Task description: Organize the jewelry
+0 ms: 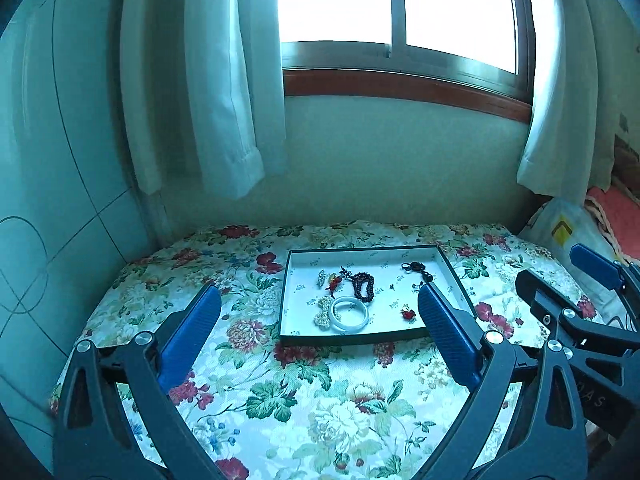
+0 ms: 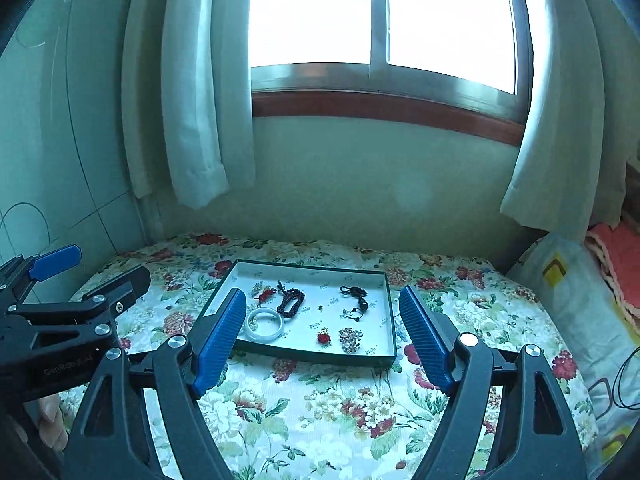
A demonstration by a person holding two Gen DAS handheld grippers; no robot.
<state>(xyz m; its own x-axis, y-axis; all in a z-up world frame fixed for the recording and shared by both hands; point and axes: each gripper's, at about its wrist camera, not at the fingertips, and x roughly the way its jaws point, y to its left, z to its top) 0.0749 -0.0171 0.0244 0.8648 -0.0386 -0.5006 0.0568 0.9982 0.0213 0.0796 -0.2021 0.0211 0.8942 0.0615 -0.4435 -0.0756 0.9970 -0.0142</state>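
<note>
A shallow white tray with a dark rim [image 1: 352, 340] [image 2: 312, 354] lies on a flowered cloth. It holds a white bangle [image 1: 351, 309] [image 2: 264, 323], a dark bead bracelet [image 1: 363, 286] [image 2: 291, 300], a black necklace [image 1: 416, 268] [image 2: 356, 298], a red charm [image 1: 408, 314] [image 2: 323, 337], a pearl piece [image 1: 325, 311] and a sparkly brooch [image 2: 351, 340]. My left gripper [image 1: 319, 291] [image 2: 100, 268] hangs wide open above the cloth, short of the tray's near left. To its right my right gripper [image 2: 323, 293] [image 1: 556, 268] is open too. Neither holds anything.
The flowered cloth [image 1: 288, 396] covers a surface set against a green wall under a window [image 1: 400, 12]. Curtains [image 1: 224, 100] hang at both sides. A patterned pillow [image 2: 580, 304] and a black cable [image 2: 624, 380] lie at the right edge. A person's fingers [image 2: 50, 420] show at lower left.
</note>
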